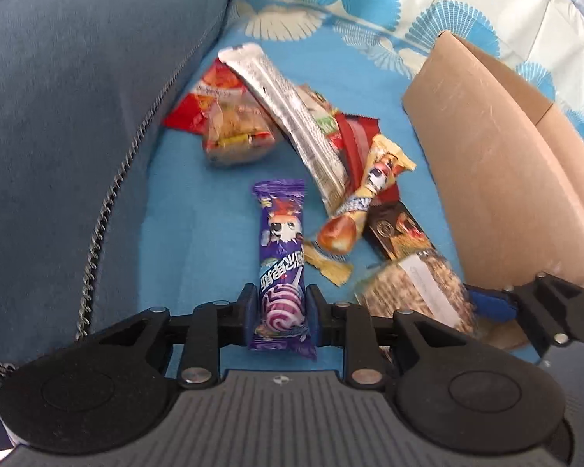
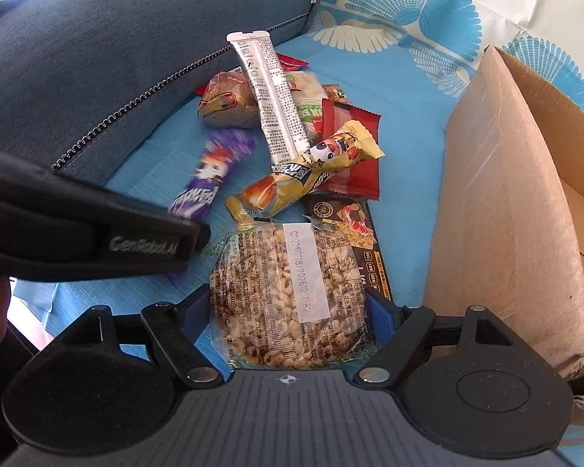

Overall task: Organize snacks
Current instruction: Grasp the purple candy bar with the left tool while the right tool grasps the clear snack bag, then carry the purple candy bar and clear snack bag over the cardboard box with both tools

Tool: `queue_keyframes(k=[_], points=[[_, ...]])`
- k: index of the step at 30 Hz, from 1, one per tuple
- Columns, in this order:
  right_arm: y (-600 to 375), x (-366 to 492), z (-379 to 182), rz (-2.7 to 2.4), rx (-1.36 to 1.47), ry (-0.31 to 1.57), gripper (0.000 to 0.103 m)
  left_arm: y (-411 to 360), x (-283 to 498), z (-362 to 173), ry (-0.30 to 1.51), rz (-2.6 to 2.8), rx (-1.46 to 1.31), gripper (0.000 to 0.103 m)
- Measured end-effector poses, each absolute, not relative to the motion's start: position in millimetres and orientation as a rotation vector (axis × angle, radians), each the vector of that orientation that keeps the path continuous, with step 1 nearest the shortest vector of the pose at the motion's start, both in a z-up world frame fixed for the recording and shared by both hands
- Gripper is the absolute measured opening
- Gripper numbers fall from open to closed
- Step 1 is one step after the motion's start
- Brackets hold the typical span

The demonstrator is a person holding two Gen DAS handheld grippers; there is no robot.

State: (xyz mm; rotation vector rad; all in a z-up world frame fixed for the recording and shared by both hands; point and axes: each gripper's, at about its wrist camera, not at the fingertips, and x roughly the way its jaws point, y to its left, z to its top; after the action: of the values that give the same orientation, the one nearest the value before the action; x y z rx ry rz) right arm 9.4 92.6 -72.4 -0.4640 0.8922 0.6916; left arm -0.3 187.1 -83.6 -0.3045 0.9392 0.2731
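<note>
Left gripper (image 1: pixel 280 311): I've got it pinched narrow on the purple lollipop packet (image 1: pixel 281 257), both blue pads pressing the wrapper's swirl end.
Purple packet print: cartoon face, pink-and-white swirl, white Chinese characters I can't read from here; in the right view it's a blur.
Right gripper (image 2: pixel 288 311): my jaws stand wide around the puffed-grain cake (image 2: pixel 288 292), a pad at each side of the clear wrapper; whether they truly press it, I cannot tell.
Grain cake label: white sticker, reading roughly "C20260118/20261017 R2", plus fine dark print too small to read.
Left tool's side: "GenRobot.AI" in grey letters, crossing the right view's left edge.
Pose: both of my tools tip steeply down over the blue cloth (image 1: pixel 198 210).
Snack pile: silver stick sachet (image 2: pixel 270 105) leaning across red wrappers; yellow lollipop packet (image 2: pixel 311 171) lying on them; black cracker pack (image 2: pixel 350 225) just beside the grain cake.
Cardboard box (image 2: pixel 502 202): open, to the right of the pile.
Denim cushion (image 1: pixel 78 116): left, behind.
</note>
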Motion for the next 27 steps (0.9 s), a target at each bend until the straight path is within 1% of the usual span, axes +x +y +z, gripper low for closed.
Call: queue_keyframes(k=[3,4,13,19,27], points=[[92.0,9.0,-72.4,0.694,-0.466,0.888,0.082,185.1,1.9,-86.1,0.94,0.282,-0.301,0.028],[92.1,9.5,-72.6,0.694,-0.468,0.887,0.082,184.8,1.9,-85.6,0.937,0.288,-0.297,0.026],[88.2,5.0,-66.3,0.682,-0.446,0.833,0.082,190.1,-6.5,-80.4,0.895,0.3,-0.311,0.026],[91.1,4.6,-72.6,0.672,-0.473,0.857,0.082,190.2,-4.6,-84.9,0.93,0.303,-0.316,0.026],[93.4,5.6,-75.8,0.661,-0.471,0.863,0.082,192.0,-2.9,-87.2,0.922,0.316,-0.325,0.027]])
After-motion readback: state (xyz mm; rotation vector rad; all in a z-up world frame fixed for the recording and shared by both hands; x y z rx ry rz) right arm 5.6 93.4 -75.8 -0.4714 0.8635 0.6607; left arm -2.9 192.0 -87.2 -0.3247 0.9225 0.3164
